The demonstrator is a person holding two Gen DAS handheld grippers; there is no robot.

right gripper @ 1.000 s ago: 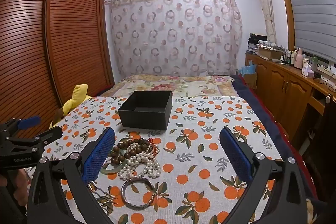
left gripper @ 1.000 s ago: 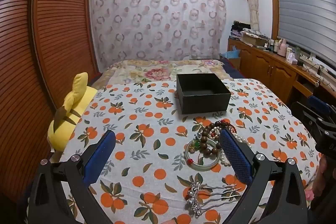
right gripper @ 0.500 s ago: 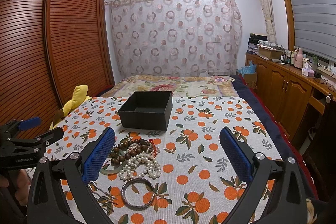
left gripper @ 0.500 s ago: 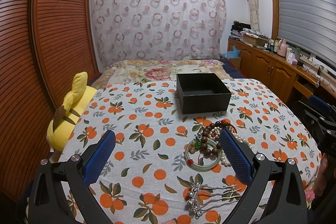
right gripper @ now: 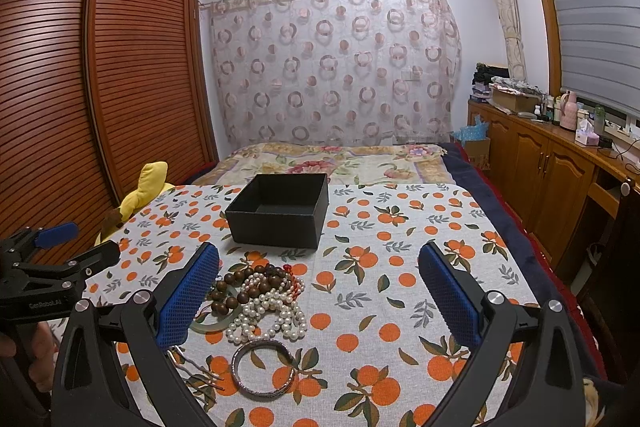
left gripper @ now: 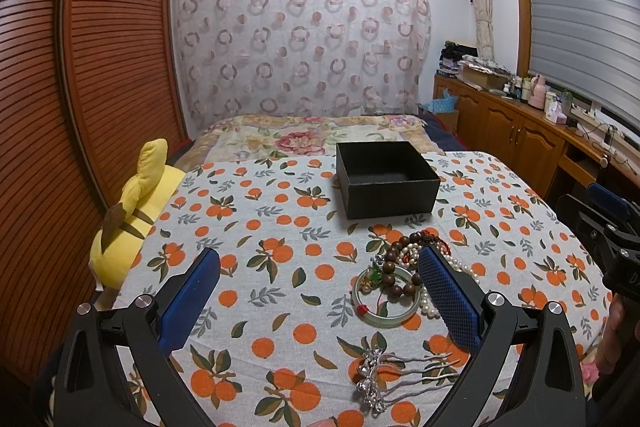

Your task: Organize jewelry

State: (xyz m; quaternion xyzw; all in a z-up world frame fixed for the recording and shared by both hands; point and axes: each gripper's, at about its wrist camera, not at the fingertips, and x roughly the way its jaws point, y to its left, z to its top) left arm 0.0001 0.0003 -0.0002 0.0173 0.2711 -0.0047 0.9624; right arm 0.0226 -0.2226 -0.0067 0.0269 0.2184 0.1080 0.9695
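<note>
Hand-held grippers both spread wide and empty: left (left gripper: pixel 319 295) hovering low over the near part of the bed, right (right gripper: pixel 319 291) likewise, beside it. Jewelry heaped in a tangle near the bed's near edge, roughly mid-width: brown beads (left gripper: pixel 394 273), pearls (right gripper: pixel 268 309) and jade bangle (left gripper: pixel 386 301) overlapping one another. Metal bangle (right gripper: pixel 262 367) lying apart, just nearer the near edge, with hairpin (left gripper: pixel 394 373) beside it, prongs pointing toward the right edge. Black box (left gripper: pixel 386 179) open, seemingly empty, farther in toward the bed's middle, just beyond the heap.

Decisive relation, as a judgement: heap sitting ahead of both tools, but off-centre for each. Against the left tool's right finger and partly hidden by it; against the right tool's left finger. Neither span centred on any piece, neither clearly nearer. Hairpin's long axis running across the bed, so a front-to-back pinch looking suitable. Metal bangle lying flat, inside the right tool's span, likely the easier first grab.

Compared with a second ago: nothing shifted visibly; both tools, heap and box in the same places, fingers equally far apart.

Outward: orange-print cloth (right gripper: pixel 400 227) under everything, yellow plush (left gripper: pixel 132 219) at the left edge.
</note>
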